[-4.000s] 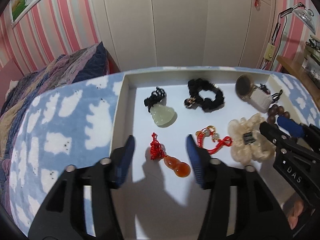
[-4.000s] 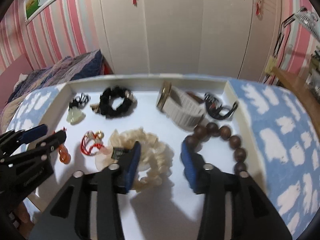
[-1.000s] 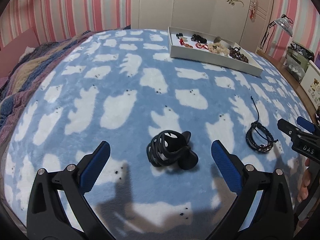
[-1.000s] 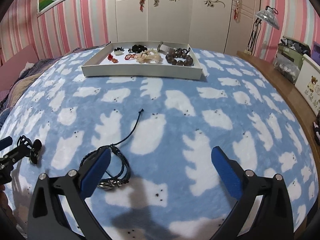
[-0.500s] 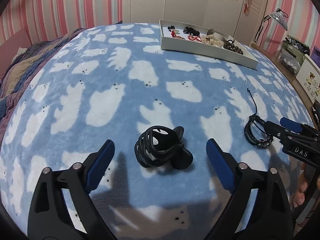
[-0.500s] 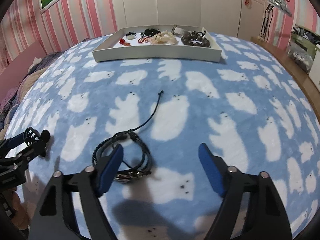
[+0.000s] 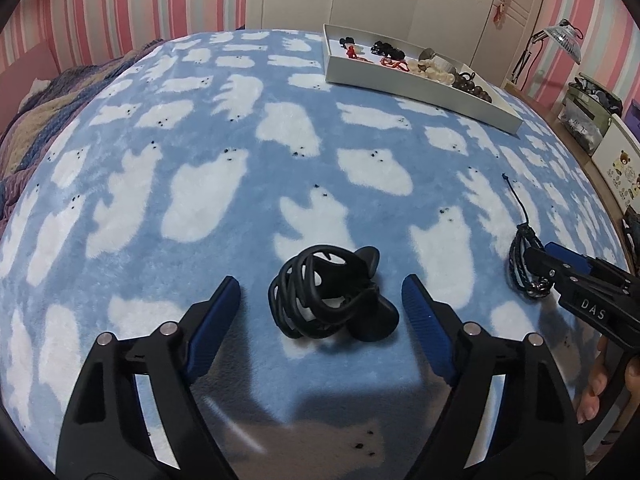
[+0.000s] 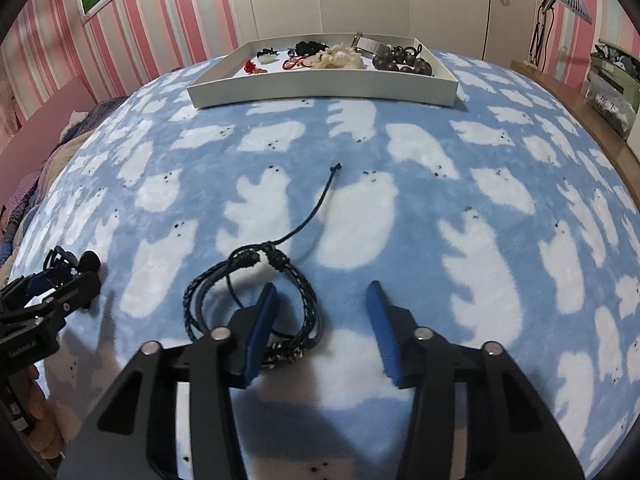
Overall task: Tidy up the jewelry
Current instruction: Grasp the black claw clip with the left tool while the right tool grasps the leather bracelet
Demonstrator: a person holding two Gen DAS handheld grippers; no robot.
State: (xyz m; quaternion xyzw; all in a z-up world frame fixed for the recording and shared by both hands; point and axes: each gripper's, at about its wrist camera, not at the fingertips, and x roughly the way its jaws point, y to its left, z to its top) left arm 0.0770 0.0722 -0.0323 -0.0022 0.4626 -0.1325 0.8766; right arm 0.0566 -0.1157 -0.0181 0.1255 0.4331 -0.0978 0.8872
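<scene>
Lying on the blue bear-print blanket [image 7: 248,184], the black hair claw [image 7: 326,292] sits between the spread fingers of the left gripper [image 7: 320,304], untouched, jaws wide. Just to its right, the braided cord bracelet [image 8: 256,292] lies flat, tail cord running toward the white tray [image 8: 320,84], which is well apart at the far side and already holds beads and pendants. Right gripper [image 8: 322,320] is open too, left finger planted over or inside the bracelet loop, right finger outside it on the blanket.

Risks, as I judge them: the claw is rounded and springy, so a squeeze on the curved teeth could pop it sideways or roll it. The bracelet is thin and floppy; closing may pinch plush instead, or catch one strand and let the rest dangle and snag. The grippers are close, so they may bump.
</scene>
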